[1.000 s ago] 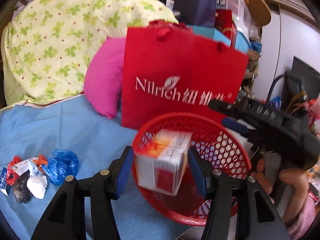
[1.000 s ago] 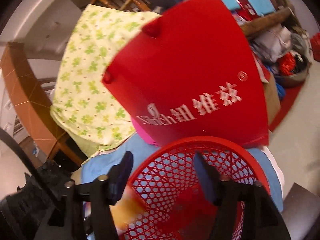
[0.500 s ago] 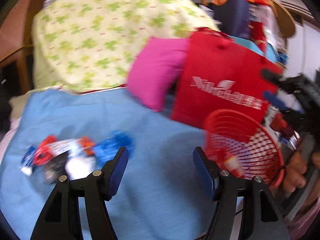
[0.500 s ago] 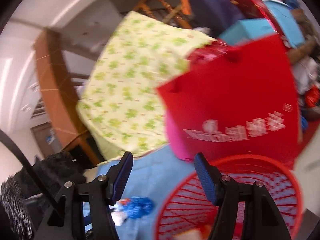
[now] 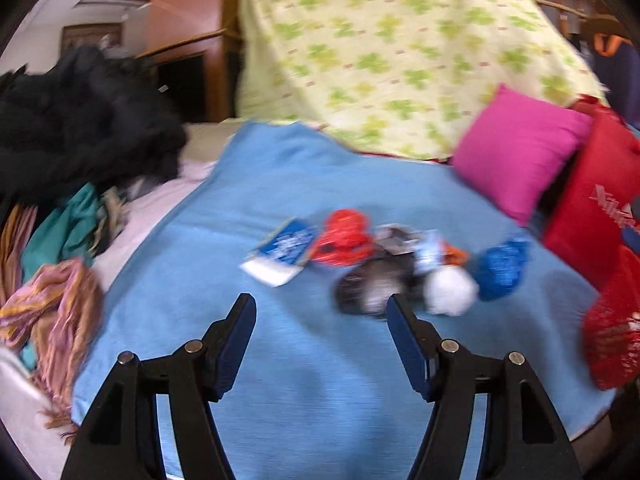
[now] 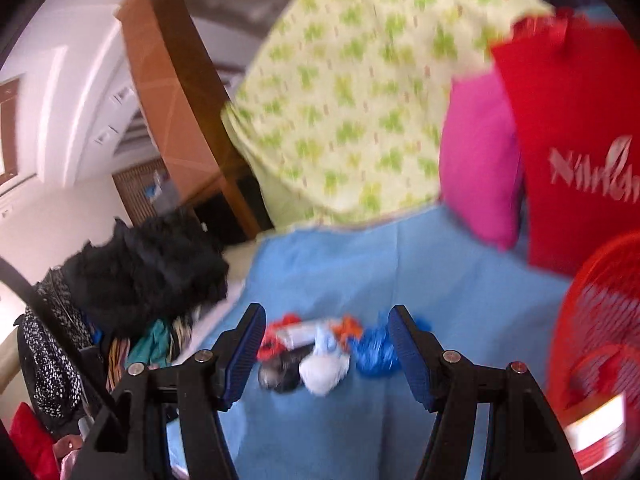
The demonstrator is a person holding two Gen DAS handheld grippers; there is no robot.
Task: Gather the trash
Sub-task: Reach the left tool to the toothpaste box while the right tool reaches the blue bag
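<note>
Left claw (image 5: 322, 312) open and empty, pointing at the trash pile (image 5: 384, 264) on the blue bed cover (image 5: 280, 360); right claw (image 6: 326, 328) likewise open. Wrappers and crumpled bags look light and soft; pinch each crumpled bulk centrally, not loose edges

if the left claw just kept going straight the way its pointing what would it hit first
Probably the blue blanket, just short of the trash pile. The left claw is open and empty, angled downward; the dark crumpled wrapper lies nearest its line, slightly right. Blur makes depth uncertain.
</note>
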